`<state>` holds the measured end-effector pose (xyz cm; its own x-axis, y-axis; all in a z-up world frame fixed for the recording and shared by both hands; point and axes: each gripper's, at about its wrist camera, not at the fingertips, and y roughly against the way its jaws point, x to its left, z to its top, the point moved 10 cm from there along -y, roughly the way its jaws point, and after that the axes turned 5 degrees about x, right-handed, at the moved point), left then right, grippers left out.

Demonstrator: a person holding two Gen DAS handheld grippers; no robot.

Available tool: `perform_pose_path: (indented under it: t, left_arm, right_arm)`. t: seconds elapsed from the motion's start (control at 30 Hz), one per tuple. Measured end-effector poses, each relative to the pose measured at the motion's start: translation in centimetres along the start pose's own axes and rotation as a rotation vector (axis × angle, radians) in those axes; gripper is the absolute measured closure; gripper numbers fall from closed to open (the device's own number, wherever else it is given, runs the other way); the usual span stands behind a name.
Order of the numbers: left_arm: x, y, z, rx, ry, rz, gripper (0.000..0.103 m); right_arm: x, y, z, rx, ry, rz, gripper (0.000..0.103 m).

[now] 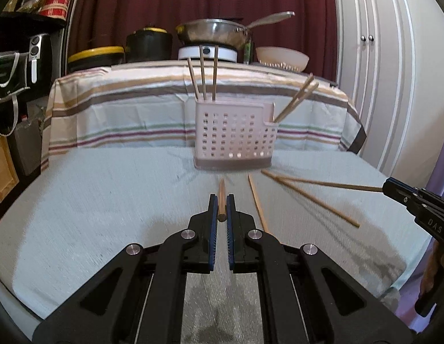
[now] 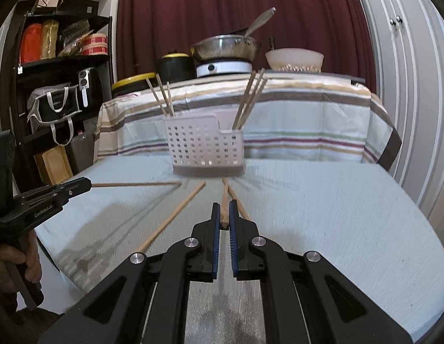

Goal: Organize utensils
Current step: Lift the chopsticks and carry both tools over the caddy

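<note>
Gripping one chopstick (image 1: 221, 200) apiece, the left claw (image 1: 221, 210) and right claw (image 2: 225, 215) are each clamped shut on a stick's near end. The pink perforated holder (image 1: 235, 137) stands near the bench (image 1: 93, 215)'s far edge, sticks upright in both compartments. Two loose chopsticks (image 1: 313, 200) lie between holder and right claw. Broad bare cloth lies open to the left and toward the near edge.

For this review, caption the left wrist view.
Left gripper shut on a chopstick, caddy ahead; two chopsticks lie loose.
</note>
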<state>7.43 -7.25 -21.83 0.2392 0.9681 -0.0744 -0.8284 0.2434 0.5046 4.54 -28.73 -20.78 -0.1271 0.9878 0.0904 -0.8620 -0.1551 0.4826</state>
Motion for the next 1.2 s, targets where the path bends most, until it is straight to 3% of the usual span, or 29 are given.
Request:
perform_pose_path:
  t: [0.33, 0.77, 1.2]
  left_arm:
    - [1.0, 1.5, 4.8, -0.067, 0.028, -0.010, 0.097]
    - [1.5, -2.0, 11.6, -0.077, -0.004, -0.027, 0.096]
    - [1.5, -5.0, 15.0, -0.061, -0.018, -0.063, 0.096]
  right_arm:
    - [-0.3, 0.3, 4.3, -0.053, -0.014, 0.006, 0.096]
    - [-0.2, -3.1, 10.2, -0.098, 0.006, 0.026, 0.096]
    - [-0.8, -6.1, 14.2, -0.116, 0.010, 0.024, 0.096]
